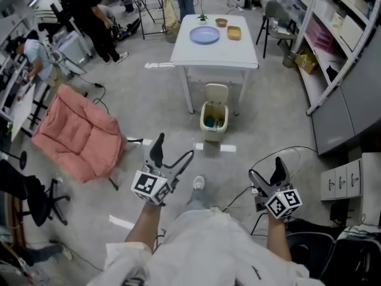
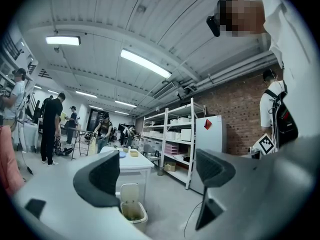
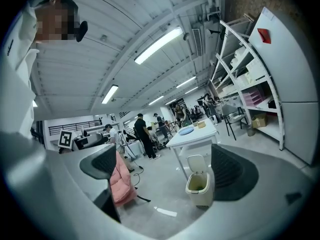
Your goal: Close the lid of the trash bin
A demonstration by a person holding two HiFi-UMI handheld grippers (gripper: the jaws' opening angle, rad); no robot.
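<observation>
A small cream trash bin (image 1: 214,123) stands on the floor under the front edge of the white table (image 1: 215,49), its lid (image 1: 216,92) swung up and back. The bin (image 2: 132,212) shows low between the left jaws and the bin (image 3: 199,186) sits by the right pad in the right gripper view. My left gripper (image 1: 174,152) is open and empty, held near my body well short of the bin. My right gripper (image 1: 266,173) is also open and empty, lower right of the bin.
A pink cushion chair (image 1: 78,133) lies on the floor at left. The table holds a blue plate (image 1: 204,35) and small bowls. Shelving (image 1: 336,46) runs along the right wall. People (image 1: 95,18) stand at the back left. Cables (image 1: 271,159) trail on the floor by my right side.
</observation>
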